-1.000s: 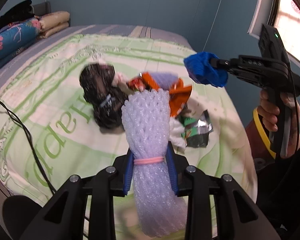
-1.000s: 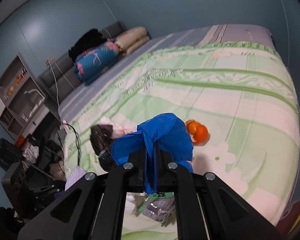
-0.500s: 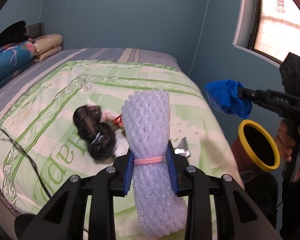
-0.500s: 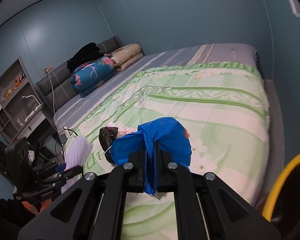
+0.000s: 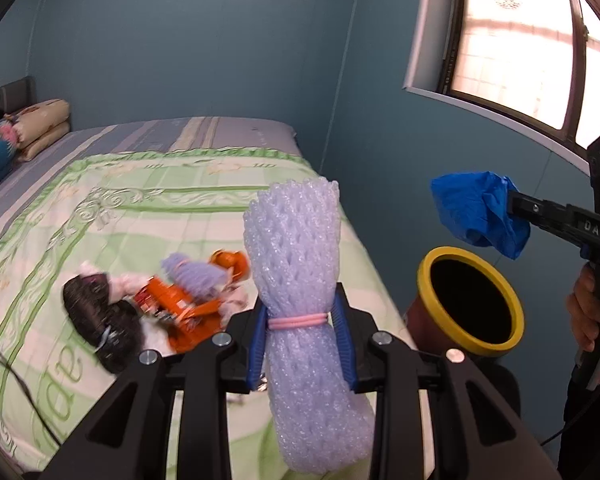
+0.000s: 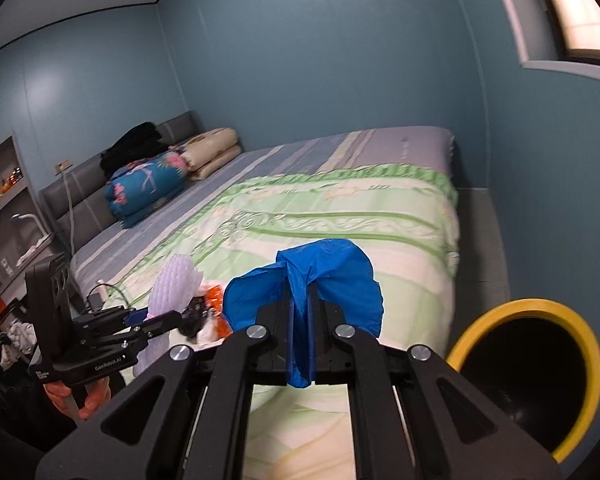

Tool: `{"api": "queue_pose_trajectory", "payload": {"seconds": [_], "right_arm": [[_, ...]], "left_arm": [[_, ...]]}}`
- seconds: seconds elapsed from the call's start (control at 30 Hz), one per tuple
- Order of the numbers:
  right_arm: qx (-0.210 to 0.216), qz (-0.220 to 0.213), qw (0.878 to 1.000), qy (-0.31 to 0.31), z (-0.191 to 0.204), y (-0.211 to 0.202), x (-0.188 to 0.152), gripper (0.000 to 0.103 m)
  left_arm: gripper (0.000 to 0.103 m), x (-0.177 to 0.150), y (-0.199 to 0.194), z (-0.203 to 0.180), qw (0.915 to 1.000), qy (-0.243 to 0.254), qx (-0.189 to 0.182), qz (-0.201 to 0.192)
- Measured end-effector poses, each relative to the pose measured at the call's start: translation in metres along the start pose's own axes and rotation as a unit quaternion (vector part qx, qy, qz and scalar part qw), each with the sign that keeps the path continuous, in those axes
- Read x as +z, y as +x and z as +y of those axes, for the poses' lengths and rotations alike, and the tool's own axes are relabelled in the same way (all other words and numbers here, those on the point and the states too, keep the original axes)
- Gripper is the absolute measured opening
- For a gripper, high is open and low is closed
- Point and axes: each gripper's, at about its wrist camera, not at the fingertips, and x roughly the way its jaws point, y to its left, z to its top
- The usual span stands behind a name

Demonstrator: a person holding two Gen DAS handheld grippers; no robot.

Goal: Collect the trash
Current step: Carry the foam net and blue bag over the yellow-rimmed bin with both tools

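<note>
A green-patterned bed (image 5: pixel 148 208) carries a litter pile (image 5: pixel 172 308), beside it stands a yellow-rimmed bin (image 5: pixel 470 304), the left hand-held gripper (image 5: pixel 302 334) clamps a banded foam net roll (image 5: pixel 300 280), and the right hand-held gripper (image 6: pixel 300 320) pinches a crumpled blue bag (image 6: pixel 332 272).

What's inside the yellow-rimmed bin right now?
The yellow-rimmed bin shows only a dark interior in both views; no trash is visible, and its bottom is lost in shadow.
</note>
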Motion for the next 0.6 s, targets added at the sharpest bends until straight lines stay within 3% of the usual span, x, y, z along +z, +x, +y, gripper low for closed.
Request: {"api": "queue_pose_trajectory", "payload": {"seconds": [0.33,0.6], "right_arm": [[-0.072,-0.040,0.996,0.019,-0.047,-0.045,-0.003,0.004],[-0.147,-0.073,0.986,0.031,-0.081,-0.068,-0.016,0.004]], "left_arm": [[0.029,0.033,0.032,-0.057,0.9984,0.031,-0.045,-0.017],[0.029,0.054,0.067,-0.116,0.9938,0.046,-0.099,-0.018]]}}
